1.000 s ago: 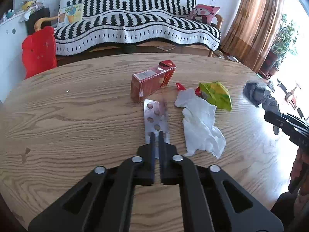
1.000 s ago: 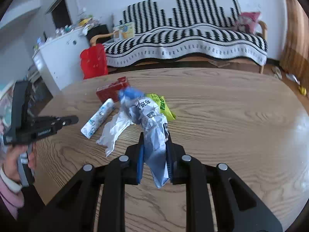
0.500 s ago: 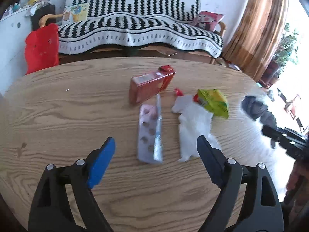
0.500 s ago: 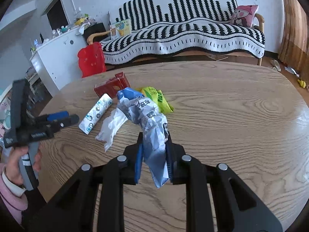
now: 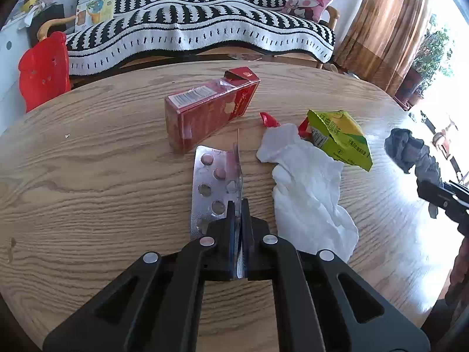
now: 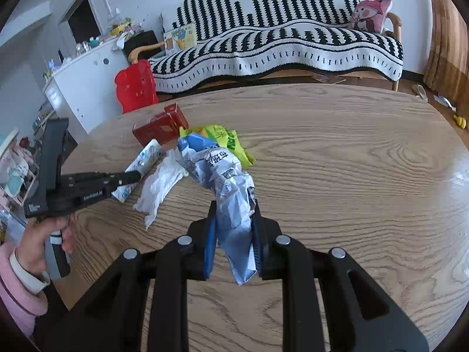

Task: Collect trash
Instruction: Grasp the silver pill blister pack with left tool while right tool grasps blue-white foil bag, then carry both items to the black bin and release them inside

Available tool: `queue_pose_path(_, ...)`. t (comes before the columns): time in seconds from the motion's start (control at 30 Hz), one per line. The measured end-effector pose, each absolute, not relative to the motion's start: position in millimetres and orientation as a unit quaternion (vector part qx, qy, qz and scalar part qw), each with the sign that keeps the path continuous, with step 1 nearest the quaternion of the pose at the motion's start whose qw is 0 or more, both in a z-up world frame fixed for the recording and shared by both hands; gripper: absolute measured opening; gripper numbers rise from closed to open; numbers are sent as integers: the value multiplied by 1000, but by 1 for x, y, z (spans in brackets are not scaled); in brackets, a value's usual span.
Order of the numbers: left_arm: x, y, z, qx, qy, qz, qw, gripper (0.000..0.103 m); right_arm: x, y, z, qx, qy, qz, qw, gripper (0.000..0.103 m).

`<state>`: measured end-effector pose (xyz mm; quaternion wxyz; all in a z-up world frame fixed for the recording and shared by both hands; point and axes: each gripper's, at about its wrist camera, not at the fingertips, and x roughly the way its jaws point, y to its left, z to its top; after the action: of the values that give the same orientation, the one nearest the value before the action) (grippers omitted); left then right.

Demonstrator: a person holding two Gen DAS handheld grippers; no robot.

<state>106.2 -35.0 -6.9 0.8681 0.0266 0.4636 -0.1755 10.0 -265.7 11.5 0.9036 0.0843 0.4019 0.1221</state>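
On the wooden table (image 5: 88, 176), the left gripper (image 5: 238, 205) has just closed and now pinches the near edge of a foil blister pack (image 5: 211, 182). At its 2 o'clock lies a white tissue (image 5: 304, 193). The right gripper (image 6: 234, 208) pinches a crumpled blue-white wrapper (image 6: 222, 176)

Left gripper (image 5: 238, 205) has just snapped closed on the edge of a pill strip (image 5: 215, 182) on the wood table (image 5: 88, 176), red box (image 5: 209, 111) right behind, tissue (image 5: 307, 193) beside it.
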Motion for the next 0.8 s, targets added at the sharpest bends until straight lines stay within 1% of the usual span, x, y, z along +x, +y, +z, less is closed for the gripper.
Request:
queue_pose_path(0.4, 86, -35, 9, 39, 445, -169, 878, 3, -3, -275, 22, 92, 376, 103, 916, 20)
queue_pose_path(0.8, 80, -14, 18, 22, 440, -163, 883, 3, 2, -262, 16, 80, 394, 95, 911, 20)
